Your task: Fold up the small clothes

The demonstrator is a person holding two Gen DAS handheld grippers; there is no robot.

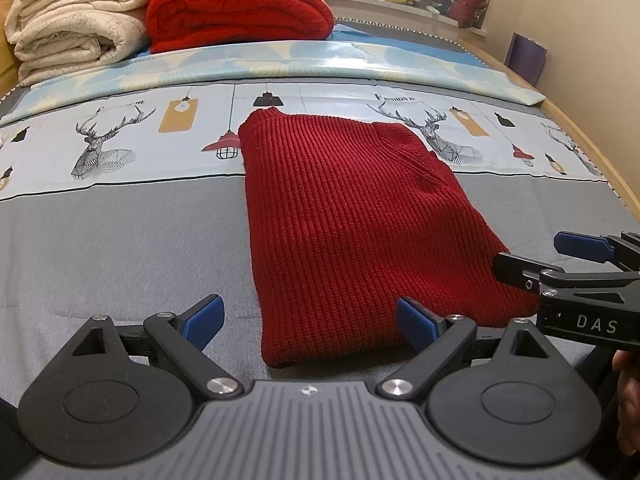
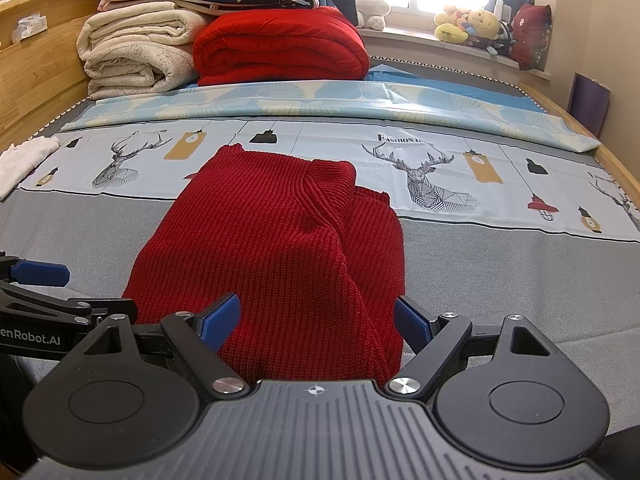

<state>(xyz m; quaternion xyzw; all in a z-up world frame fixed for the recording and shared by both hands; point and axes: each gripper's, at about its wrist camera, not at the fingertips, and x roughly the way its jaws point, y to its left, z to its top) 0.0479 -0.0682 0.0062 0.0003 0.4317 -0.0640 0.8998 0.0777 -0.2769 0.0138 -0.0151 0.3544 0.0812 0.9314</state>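
A dark red knitted sweater [image 1: 344, 216] lies folded into a long strip on the grey bed cover, its near end close to both grippers; it also shows in the right wrist view [image 2: 272, 248], with a folded-in sleeve ridge on its right half. My left gripper [image 1: 310, 324] is open, its blue pads either side of the sweater's near left corner, holding nothing. My right gripper [image 2: 318, 320] is open over the near end, empty; it also shows at the right edge of the left wrist view [image 1: 560, 256]. The left gripper appears at the left edge of the right wrist view [image 2: 36, 280].
Folded cream blankets [image 2: 136, 56] and a folded red blanket [image 2: 276, 48] are stacked at the head of the bed. A white garment [image 2: 20, 160] lies at the far left. Plush toys [image 2: 476, 24] sit on the windowsill. A wooden bed rail [image 2: 616, 164] runs along the right.
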